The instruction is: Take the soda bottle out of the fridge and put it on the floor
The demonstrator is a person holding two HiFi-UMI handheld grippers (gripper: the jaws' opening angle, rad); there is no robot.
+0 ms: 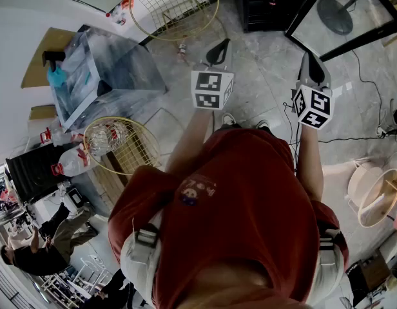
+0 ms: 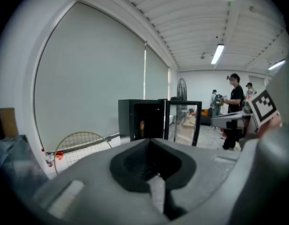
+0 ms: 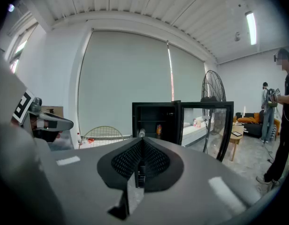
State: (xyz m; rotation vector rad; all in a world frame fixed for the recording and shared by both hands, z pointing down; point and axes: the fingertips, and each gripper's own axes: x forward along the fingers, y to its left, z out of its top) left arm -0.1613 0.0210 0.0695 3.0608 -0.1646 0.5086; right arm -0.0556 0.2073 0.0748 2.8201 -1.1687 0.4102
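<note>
The black fridge [image 1: 271, 4] stands ahead on the marble floor with its glass door [image 1: 343, 15] swung open to the right. In the right gripper view the fridge [image 3: 156, 118] shows an orange can [image 3: 159, 129] on a shelf. A pale-capped bottle top [image 3: 141, 134] sits just above my jaw tips. My right gripper [image 3: 141, 140] is shut and holds nothing, still well short of the fridge. My left gripper [image 2: 149, 140] also looks shut and empty, and it points at the fridge [image 2: 143, 120]. In the head view both grippers, left [image 1: 217, 49] and right [image 1: 312, 66], are held out side by side.
A round gold wire rack [image 1: 174, 5] leans left of the fridge. A clear plastic box [image 1: 105, 69] and a second wire rack [image 1: 124, 145] are on my left. Cables [image 1: 372, 134] run over the floor at right. A standing fan [image 3: 211, 95] and other people [image 2: 234, 108] are beyond the door.
</note>
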